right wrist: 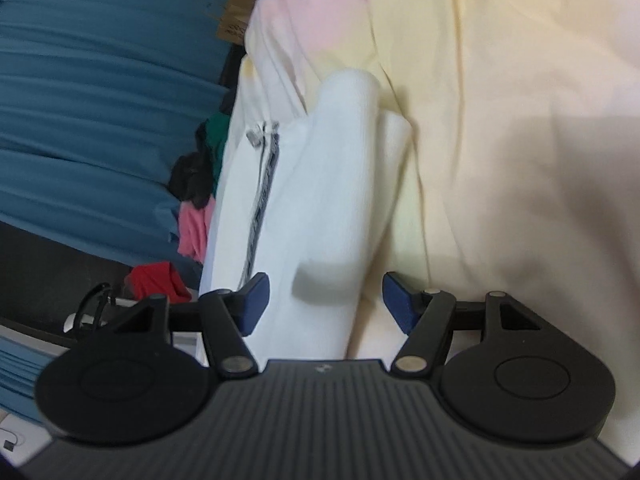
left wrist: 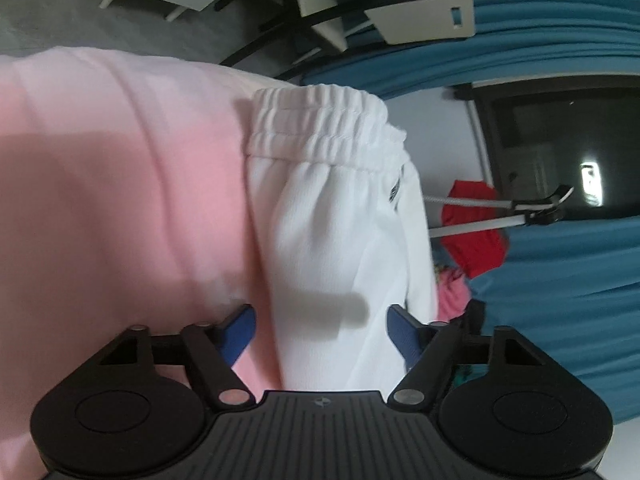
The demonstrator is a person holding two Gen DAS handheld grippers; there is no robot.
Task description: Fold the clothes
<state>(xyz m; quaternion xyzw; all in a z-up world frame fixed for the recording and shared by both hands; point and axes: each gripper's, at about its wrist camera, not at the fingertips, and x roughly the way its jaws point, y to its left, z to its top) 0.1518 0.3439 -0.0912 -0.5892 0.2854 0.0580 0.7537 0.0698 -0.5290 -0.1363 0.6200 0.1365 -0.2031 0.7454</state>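
Note:
White trousers (left wrist: pixel 340 240) with a gathered elastic waistband (left wrist: pixel 320 120) lie folded on a pink sheet (left wrist: pixel 120 200). My left gripper (left wrist: pixel 322 330) is open, its blue pads (left wrist: pixel 240 334) on either side of the white cloth, not pinching it. In the right wrist view the same white garment (right wrist: pixel 320 200) shows a zipped pocket (right wrist: pixel 264 168) and a folded leg end lying on pale yellow and pink bedding (right wrist: pixel 500 160). My right gripper (right wrist: pixel 324 300) is open too, the fold lying between its blue pads (right wrist: pixel 256 296).
A pile of clothes lies beside the trousers: red cloth (left wrist: pixel 476 232), pink cloth (right wrist: pixel 194 232), green and black pieces (right wrist: pixel 204 152). Blue curtains (left wrist: pixel 560 300) hang behind. A dark screen (left wrist: pixel 560 140), a white stand (left wrist: pixel 500 216) and white chairs (left wrist: pixel 424 16) stand beyond the bed.

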